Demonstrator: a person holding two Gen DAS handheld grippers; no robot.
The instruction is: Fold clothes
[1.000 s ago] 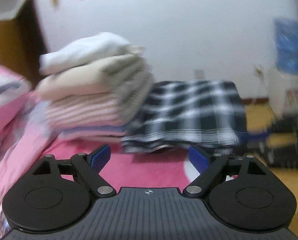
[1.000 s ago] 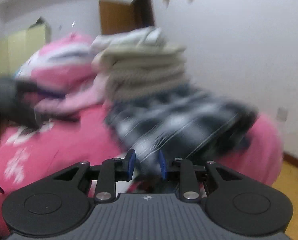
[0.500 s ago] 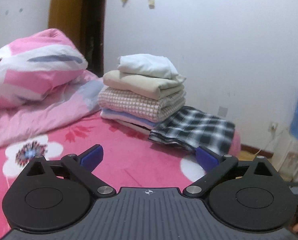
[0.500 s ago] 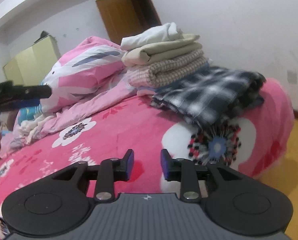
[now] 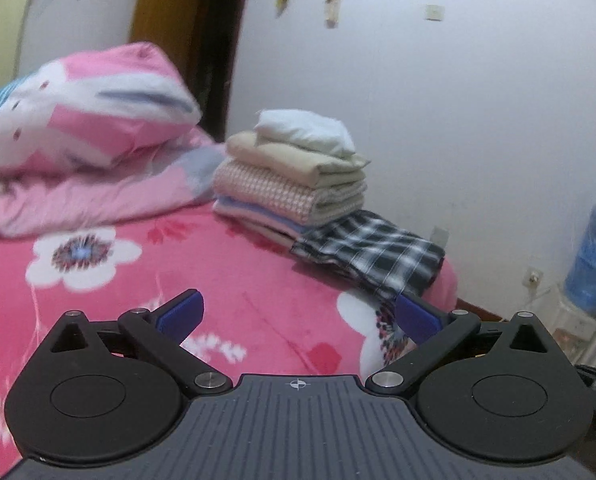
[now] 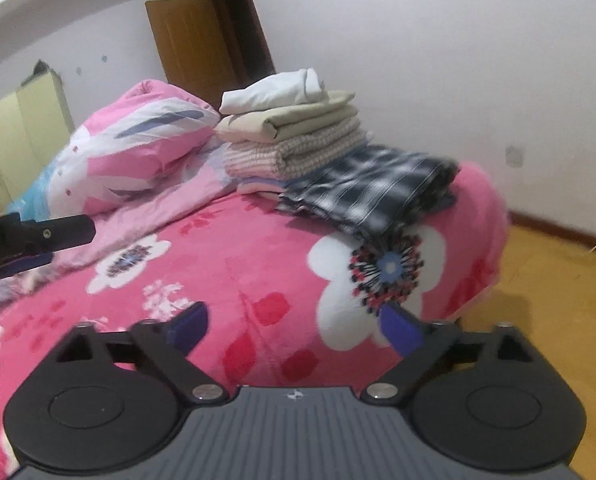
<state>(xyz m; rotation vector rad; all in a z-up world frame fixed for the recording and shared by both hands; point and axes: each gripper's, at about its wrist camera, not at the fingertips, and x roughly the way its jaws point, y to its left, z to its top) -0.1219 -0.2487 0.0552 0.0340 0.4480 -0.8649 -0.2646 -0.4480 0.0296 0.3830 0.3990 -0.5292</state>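
The left gripper (image 5: 298, 314) is spread wide and empty over the pink blanket (image 5: 234, 280). Ahead and slightly right of it sits the stack of folded clothes (image 5: 294, 176) (the checked shirt (image 5: 370, 252) lies against its right side). The right gripper (image 6: 294, 326), also wide, holds nothing.

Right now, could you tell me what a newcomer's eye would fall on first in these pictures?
Probably the bright pink flowered blanket covering the bed. Next comes the neat stack of folded clothes at its far corner near the white wall, with a folded black-and-white plaid garment lying beside it. Both grippers, left and right, hover over the bed with jaws spread, holding nothing.
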